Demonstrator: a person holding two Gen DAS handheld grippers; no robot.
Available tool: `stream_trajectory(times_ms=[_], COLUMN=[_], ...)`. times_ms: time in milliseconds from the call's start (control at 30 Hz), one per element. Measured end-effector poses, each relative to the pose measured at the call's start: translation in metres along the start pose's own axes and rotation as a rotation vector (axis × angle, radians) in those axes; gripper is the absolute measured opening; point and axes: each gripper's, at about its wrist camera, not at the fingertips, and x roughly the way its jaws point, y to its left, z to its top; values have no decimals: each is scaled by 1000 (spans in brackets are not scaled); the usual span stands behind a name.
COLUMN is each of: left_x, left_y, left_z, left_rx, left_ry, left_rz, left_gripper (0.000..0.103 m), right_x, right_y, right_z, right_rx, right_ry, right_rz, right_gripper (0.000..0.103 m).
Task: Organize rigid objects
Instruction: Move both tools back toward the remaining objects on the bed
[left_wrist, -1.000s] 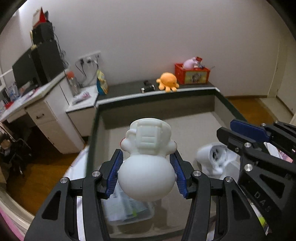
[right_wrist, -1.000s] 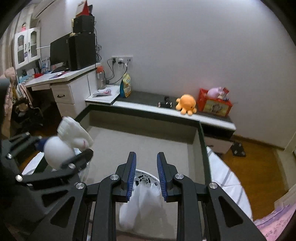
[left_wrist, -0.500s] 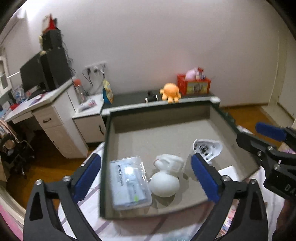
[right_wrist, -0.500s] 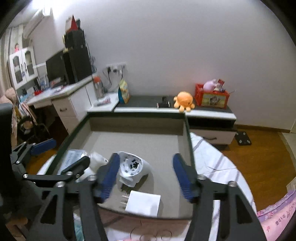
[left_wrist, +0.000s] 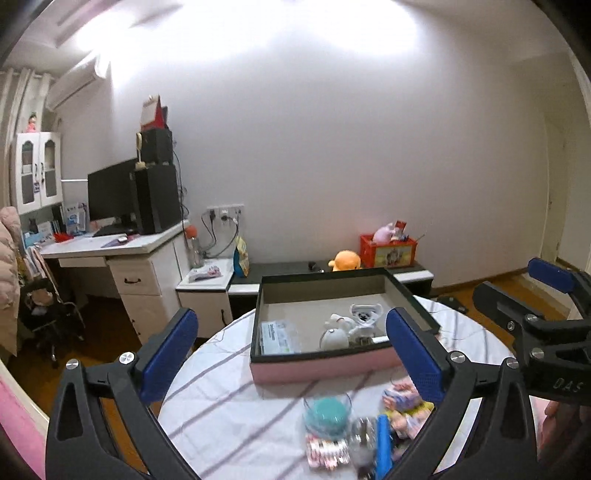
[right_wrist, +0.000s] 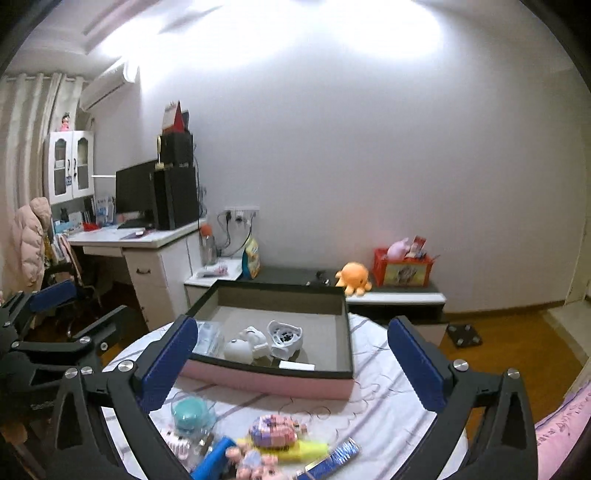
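Observation:
A pink box (left_wrist: 321, 366) (right_wrist: 266, 380) with a dark rim sits on a round striped table. Inside lie a white round figure (left_wrist: 334, 331) (right_wrist: 243, 345), a white fan-like gadget (left_wrist: 364, 314) (right_wrist: 284, 334), a clear plastic case (left_wrist: 277, 334) and a white card (right_wrist: 297, 365). My left gripper (left_wrist: 295, 362) is open and empty, raised back from the box. My right gripper (right_wrist: 295, 363) is open and empty too. Small toys (right_wrist: 273, 430), a teal lidded cup (left_wrist: 327, 411) (right_wrist: 190, 411) and a blue piece (left_wrist: 382, 443) lie on the table near me.
A white desk (left_wrist: 122, 254) with a monitor stands at left. A low dark shelf (right_wrist: 369, 291) behind the table holds an orange plush (right_wrist: 352, 277) and a red crate (right_wrist: 400, 267). A black scale (right_wrist: 463, 334) lies on the wooden floor at right.
Both grippers let go of their objects, opened wide and pulled back and up from the box. The white figure and the fan gadget now rest inside the box.

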Motion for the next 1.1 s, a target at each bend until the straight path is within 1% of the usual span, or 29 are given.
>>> stream_trajectory(times_ms=[100,200,333,533,667,833,900,1000,1100], left_x=[-34,-61,-75,-91,-93,-84,-75,-57,-40], left_y=[-3,-9,-15,-21,-21,-21,-19,-21,-23], left_z=[-9,-19,-21,-23,-27,-41,-50,-65,-81], left_rx=[-14,-1,22,44,37,47,47,45,25], left_ry=[-69,-136,-134,-152,-134,-70,-33,47,119], left_rz=[28,28,15,24,15,3,5,7,-14], left_gripper=[103,103,103,103,103,103,103,103,103], right_x=[-27,-53,-84,-105,-108,-105,-102,-94,-83], right_y=[5,8,11,11,9,2,-3,-9,-16], right_z=[-10,-21,-33,-39,-41,-49,-54,-63,-76], right_rx=[-6,-4,-10,-12,-7,12,19,27,38], right_ry=[-22,-54,-100,-115,-109,-85,-67,-33,12], right_rz=[-25,-45,-78,-98,-102,-112,-118,-128,-141], right_gripper=[103,103,103,103,103,103,103,103,103])
